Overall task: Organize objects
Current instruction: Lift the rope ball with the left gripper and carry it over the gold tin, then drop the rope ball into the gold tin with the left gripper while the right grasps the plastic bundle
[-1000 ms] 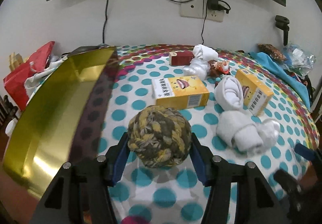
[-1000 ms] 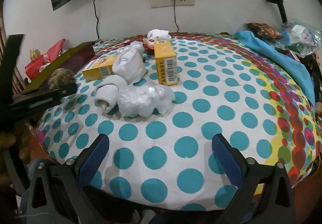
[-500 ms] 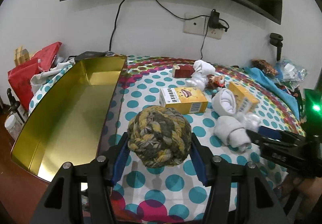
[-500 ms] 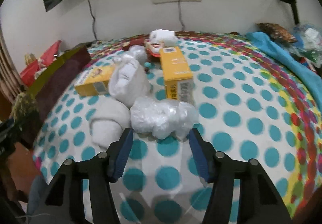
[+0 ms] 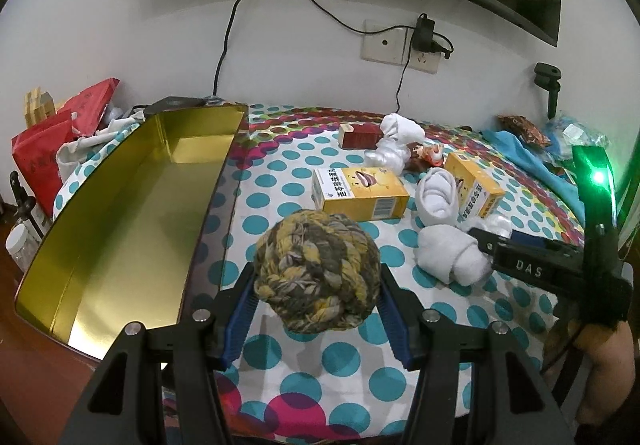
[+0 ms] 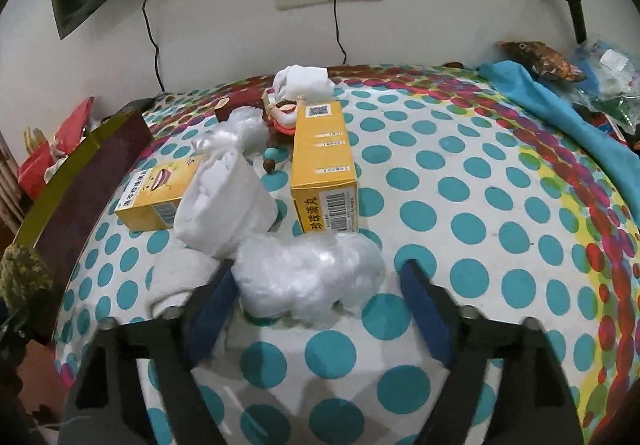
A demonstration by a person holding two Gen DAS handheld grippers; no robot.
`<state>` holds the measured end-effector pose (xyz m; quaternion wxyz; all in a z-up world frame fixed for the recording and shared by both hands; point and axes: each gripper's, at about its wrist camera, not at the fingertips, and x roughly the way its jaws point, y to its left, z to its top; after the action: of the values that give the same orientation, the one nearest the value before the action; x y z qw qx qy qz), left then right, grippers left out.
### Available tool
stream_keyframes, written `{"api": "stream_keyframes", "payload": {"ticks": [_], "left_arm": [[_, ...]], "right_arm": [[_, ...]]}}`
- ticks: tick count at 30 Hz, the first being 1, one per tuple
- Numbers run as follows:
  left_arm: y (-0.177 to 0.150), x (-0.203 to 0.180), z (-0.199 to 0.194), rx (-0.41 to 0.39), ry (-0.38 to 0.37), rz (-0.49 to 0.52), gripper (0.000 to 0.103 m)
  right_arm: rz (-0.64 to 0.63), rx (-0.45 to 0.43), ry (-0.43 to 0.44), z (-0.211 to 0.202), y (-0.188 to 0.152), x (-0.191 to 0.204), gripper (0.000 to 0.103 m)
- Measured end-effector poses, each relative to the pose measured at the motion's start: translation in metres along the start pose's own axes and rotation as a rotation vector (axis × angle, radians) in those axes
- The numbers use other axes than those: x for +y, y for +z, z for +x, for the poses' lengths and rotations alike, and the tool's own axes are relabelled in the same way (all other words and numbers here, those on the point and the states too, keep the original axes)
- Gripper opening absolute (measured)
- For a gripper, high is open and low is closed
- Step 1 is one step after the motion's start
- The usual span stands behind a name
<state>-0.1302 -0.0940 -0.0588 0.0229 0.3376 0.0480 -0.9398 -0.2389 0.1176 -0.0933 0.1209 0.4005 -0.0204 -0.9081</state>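
Observation:
My left gripper (image 5: 316, 309) is shut on a yellow-and-grey rope ball (image 5: 318, 271), held above the dotted tablecloth, right of the open gold tin box (image 5: 120, 229). My right gripper (image 6: 316, 305) is open, its blue pads either side of a crumpled clear plastic bag (image 6: 308, 277); the left pad looks close to it, the right pad stands apart. Rolled white socks (image 6: 224, 209) and two yellow medicine boxes (image 6: 324, 169) (image 6: 154, 193) lie just beyond. The right gripper also shows in the left wrist view (image 5: 520, 249), reaching in beside the socks (image 5: 452, 257).
A red box (image 5: 360, 135), a small doll (image 5: 424, 157) and another white sock (image 5: 400, 129) lie at the back. A blue cloth (image 6: 560, 117) and plastic bags (image 6: 612, 77) cover the right side. Red bags (image 5: 56, 149) and jars stand left of the table.
My right gripper moved forward until its pads flank the plastic bag. My left gripper lifted the ball higher and drew back, so the tin's inside now shows.

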Motion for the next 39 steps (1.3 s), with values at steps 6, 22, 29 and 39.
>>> {"api": "stream_keyframes", "payload": {"ticks": [6, 22, 29, 39], "left_arm": [[0.007, 0.006, -0.008, -0.030, 0.036, 0.001, 0.058], [0.025, 0.133, -0.021, -0.056, 0.279, -0.255, 0.058], [0.017, 0.124, -0.001, 0.013, 0.272, -0.215, 0.058], [0.011, 0.124, 0.011, 0.063, 0.287, -0.208, 0.058]], "right_arm": [[-0.008, -0.068, 0.006, -0.025, -0.018, -0.002, 0.057], [0.004, -0.069, 0.031, -0.042, -0.034, -0.002, 0.059], [0.016, -0.068, 0.034, -0.046, -0.034, -0.003, 0.059], [0.013, -0.075, 0.032, -0.051, -0.035, -0.004, 0.059]]}}
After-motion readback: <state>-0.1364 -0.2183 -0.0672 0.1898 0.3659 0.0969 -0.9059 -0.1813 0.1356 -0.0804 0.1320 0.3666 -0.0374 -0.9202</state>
